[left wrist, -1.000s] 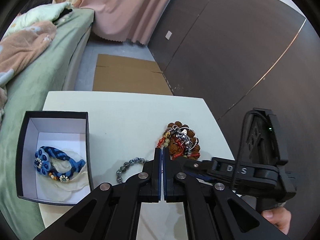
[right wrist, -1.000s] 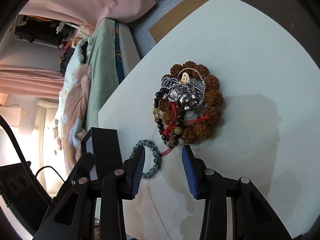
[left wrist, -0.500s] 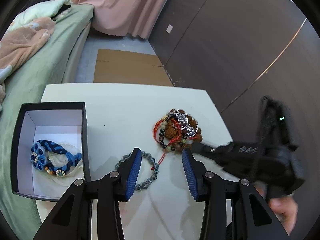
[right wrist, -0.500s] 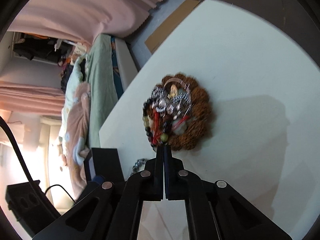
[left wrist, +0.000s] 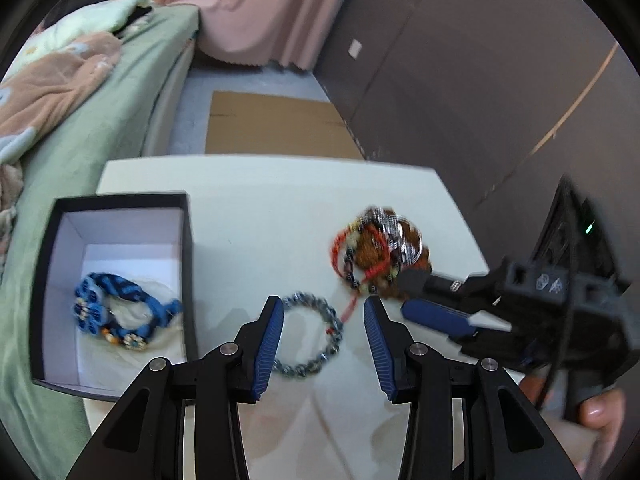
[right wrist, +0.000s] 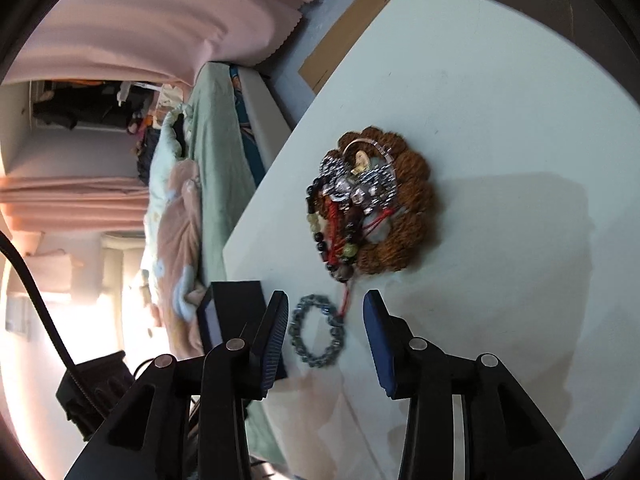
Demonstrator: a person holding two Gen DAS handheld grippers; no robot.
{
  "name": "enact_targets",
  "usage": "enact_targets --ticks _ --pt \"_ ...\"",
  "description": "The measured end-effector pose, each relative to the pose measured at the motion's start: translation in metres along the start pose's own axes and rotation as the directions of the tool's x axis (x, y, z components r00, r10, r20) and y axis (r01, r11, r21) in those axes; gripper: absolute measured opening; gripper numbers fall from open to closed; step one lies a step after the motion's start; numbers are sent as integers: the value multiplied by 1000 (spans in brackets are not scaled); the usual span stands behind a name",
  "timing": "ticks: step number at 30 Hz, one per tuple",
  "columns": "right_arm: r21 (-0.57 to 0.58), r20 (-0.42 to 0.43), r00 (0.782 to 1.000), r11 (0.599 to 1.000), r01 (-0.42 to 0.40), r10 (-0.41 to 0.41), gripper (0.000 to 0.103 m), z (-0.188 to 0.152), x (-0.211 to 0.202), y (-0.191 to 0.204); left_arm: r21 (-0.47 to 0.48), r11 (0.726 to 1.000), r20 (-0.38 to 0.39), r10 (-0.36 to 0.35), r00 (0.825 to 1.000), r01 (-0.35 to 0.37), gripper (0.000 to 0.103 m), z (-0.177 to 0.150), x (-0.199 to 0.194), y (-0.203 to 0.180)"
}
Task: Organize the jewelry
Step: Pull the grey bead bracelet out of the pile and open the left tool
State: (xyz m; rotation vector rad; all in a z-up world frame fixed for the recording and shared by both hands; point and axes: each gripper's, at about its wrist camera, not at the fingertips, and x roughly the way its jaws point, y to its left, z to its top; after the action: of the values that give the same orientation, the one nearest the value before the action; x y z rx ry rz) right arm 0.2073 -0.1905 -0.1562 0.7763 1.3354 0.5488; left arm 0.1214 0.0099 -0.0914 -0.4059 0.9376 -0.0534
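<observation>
A grey-blue bead bracelet (left wrist: 312,334) lies flat on the white table (left wrist: 260,216), just ahead of my open, empty left gripper (left wrist: 323,322). A tangled pile of jewelry (left wrist: 380,256), with brown beads, red cord and silver pieces, lies to its right. A black box (left wrist: 116,292) with a white inside holds a blue braided bracelet (left wrist: 116,312). My right gripper (right wrist: 325,314) is open and empty, above the bead bracelet (right wrist: 318,332) and short of the pile (right wrist: 372,208). It also shows in the left wrist view (left wrist: 424,300), beside the pile.
A bed with green and peach bedding (left wrist: 80,92) runs along the table's left side. Flat cardboard (left wrist: 276,124) lies on the floor beyond the table. A dark wall (left wrist: 480,80) stands to the right. The black box (right wrist: 236,312) sits at the table's edge.
My left gripper opened from shut and drew back from the pile. My right gripper shut half a second ago and has opened again. The bead bracelet now lies farther from the pile.
</observation>
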Motion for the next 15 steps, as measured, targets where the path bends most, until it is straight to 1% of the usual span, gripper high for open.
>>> enact_targets --ticks 4,7,10,13,14,15 --pt "7 12 1000 1000 6 -6 40 -2 10 3 -35 998 62 -44 997 47 44 7 -16 6" --pt "41 28 999 999 13 -14 40 -3 17 -2 -42 998 97 -52 994 57 44 12 -21 5" --pt "86 67 997 996 17 -23 40 -5 24 -7 -45 997 112 -58 992 63 44 14 -24 6" --pt "114 116 993 993 -7 -7 39 -9 27 -9 -47 997 111 -58 992 63 44 16 -25 8" --pt "118 132 991 993 -11 -5 38 -10 28 -9 -46 997 110 -58 992 63 44 16 -25 8" --pt "121 141 990 992 -16 -2 32 -9 29 -9 -44 997 109 -58 992 63 44 16 -25 8"
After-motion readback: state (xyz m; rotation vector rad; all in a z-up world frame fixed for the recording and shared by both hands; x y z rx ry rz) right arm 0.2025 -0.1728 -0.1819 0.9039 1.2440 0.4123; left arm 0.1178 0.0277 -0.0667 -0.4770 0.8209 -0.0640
